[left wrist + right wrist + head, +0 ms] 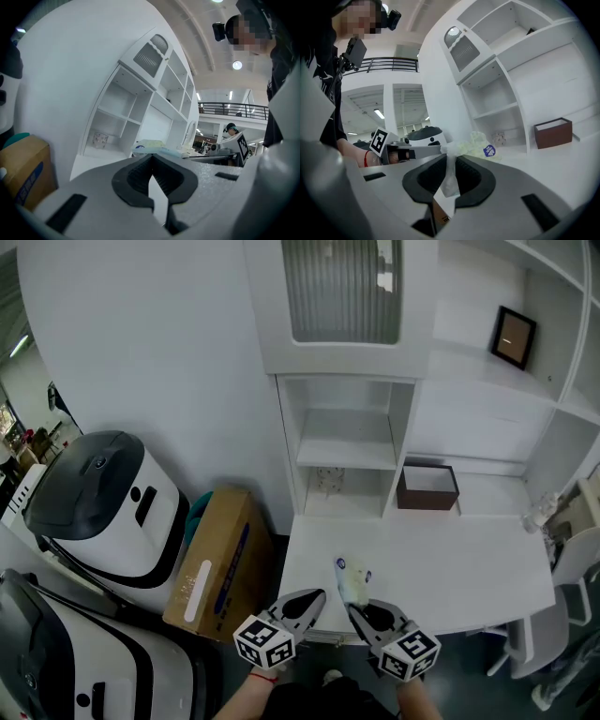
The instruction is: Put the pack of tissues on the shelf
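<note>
The pack of tissues [352,581], pale green with a blue label, hangs just above the white desk [469,568] near its front edge. My right gripper [360,608] is shut on the crumpled plastic end of the pack [480,143], and the wrapper shows pinched between its jaws [449,165]. My left gripper [312,602] sits close to the left of the pack, shut with nothing in it [151,162]. In the left gripper view the pack [152,146] shows just beyond the jaws. The white shelf unit [342,451] stands at the back of the desk.
A brown open box [427,487] sits on the desk's back ledge, and a small glass [328,480] stands in the lowest cubby. A dark picture frame [514,337] leans on an upper right shelf. A cardboard box [217,563] and white machines [103,507] stand on the floor at left.
</note>
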A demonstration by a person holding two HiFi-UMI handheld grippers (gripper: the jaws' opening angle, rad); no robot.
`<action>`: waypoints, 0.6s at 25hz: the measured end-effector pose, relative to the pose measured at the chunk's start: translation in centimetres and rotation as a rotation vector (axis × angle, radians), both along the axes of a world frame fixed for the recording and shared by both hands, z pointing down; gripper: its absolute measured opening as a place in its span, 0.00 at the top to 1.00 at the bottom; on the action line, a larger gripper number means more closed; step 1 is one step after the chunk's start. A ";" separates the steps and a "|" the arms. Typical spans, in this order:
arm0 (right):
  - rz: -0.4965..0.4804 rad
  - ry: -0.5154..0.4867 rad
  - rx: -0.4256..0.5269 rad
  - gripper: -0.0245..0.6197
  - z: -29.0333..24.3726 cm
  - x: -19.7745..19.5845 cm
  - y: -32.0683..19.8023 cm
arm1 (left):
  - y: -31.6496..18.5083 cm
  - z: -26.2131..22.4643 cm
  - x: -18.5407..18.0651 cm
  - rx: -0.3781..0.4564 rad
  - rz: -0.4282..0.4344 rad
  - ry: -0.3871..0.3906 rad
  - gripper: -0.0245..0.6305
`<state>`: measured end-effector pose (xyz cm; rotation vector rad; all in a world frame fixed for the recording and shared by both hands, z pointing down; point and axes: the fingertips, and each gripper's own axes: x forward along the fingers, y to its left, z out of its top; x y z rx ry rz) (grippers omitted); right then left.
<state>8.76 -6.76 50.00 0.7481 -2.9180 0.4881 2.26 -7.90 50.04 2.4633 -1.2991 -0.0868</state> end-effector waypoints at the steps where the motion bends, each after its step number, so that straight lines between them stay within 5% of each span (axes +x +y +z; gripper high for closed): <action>1: -0.002 -0.004 -0.005 0.89 0.2 0.1 -0.3 | -0.2 0.1 0.2 -0.002 0.003 -0.008 0.96; 15: -0.019 0.019 0.031 0.89 0.4 -2.0 -4.3 | -4.0 0.3 -1.7 -0.003 0.023 -0.046 0.96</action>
